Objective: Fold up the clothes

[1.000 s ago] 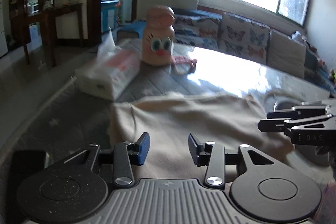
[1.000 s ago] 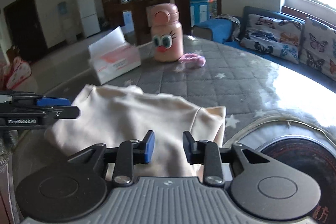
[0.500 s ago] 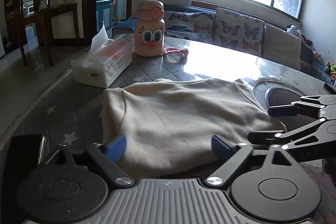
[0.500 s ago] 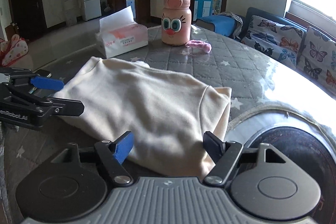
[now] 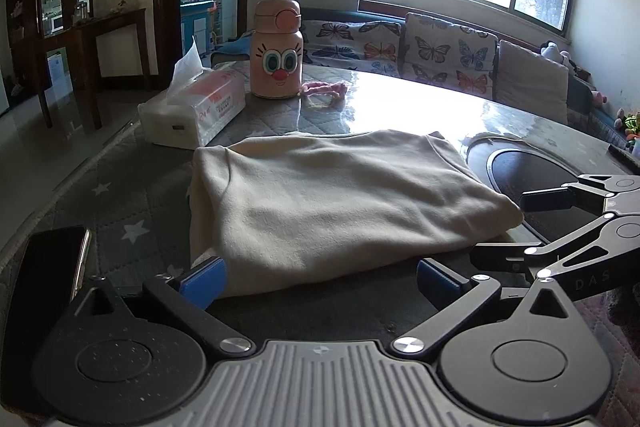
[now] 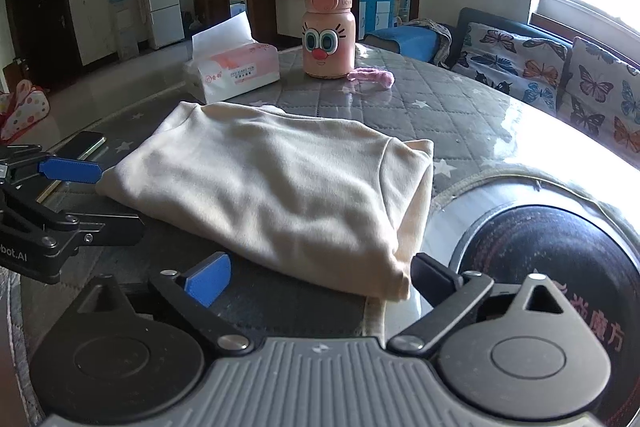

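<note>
Fingers spread wide on both tools! The left gripper (image 5: 320, 277) has just been opening, its blue pads (image 5: 202, 281) now far apart with nothing pinched between them; only the near edge of the cream garment (image 5: 340, 203) sits in the gap, and the pads are not pressing on it. Same story on the right gripper (image 6: 320, 277): its jaws have just been opening too, and they stand released, with the garment's near corner lying between them, untouched by either pad.

Both tools angle down toward the tabletop from the near side, side by side. From the left wrist view the right gripper pokes in at the right edge, splayed open just beside the garment's right corner. From the right wrist view the left gripper (image 6: 86, 195) shows at the left edge, equally splayed, at the garment's left corner.

And the garment itself: folded into a compact, roughly rectangular bundle, soft and slightly puffy, lying flat on the grey star-quilted table cover (image 6: 420, 99). Beyond it stand a tissue pack (image 6: 234, 71) and a pink cartoon-faced bottle (image 6: 328, 31). A dark phone (image 5: 48, 267) lies near the garment's left side.
</note>
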A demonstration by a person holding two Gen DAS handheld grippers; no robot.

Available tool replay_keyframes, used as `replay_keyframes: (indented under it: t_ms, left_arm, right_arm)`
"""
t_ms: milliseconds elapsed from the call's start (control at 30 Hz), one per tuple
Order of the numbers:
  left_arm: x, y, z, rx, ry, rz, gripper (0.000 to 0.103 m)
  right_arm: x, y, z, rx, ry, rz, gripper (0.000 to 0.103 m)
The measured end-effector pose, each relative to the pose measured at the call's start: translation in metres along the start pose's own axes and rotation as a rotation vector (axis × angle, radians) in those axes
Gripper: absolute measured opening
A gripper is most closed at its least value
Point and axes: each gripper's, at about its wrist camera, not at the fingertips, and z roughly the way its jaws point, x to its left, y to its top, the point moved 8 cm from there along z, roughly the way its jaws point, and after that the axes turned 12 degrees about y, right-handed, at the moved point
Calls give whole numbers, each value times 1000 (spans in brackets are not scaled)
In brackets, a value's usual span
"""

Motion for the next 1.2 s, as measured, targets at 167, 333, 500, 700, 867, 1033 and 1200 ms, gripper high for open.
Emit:
replay_keyframes:
  t_ms: [167,333,500,700,867,1033,1200]
  left_arm:
    - [-2,-2,-4,2,2,4,103]
    - [-3,-6,-6,12,12,1,103]
    - [-4,-7,-9,7,25,14,103]
    - [-7,-9,-13,2,32,19,103]
    - [-10,-11,-13,12,41,33,103]
    - [-11,-13,-12,19,43,32,103]
    - [-9,-17,-8,37,52,29,103]
  right_arm:
    - [2,-5,-2,0,-15,11,103]
    - [4,-11,-4,1,-16,27,103]
    - [6,-17,-5,1,-15,39,103]
    - [8,-22,-7,-5,-19,48,103]
    - [8,-27,-9,-3,-21,58,103]
    - [9,-31,-9,2,-23,65,103]
    - [10,-34,-7,11,-27,65,103]
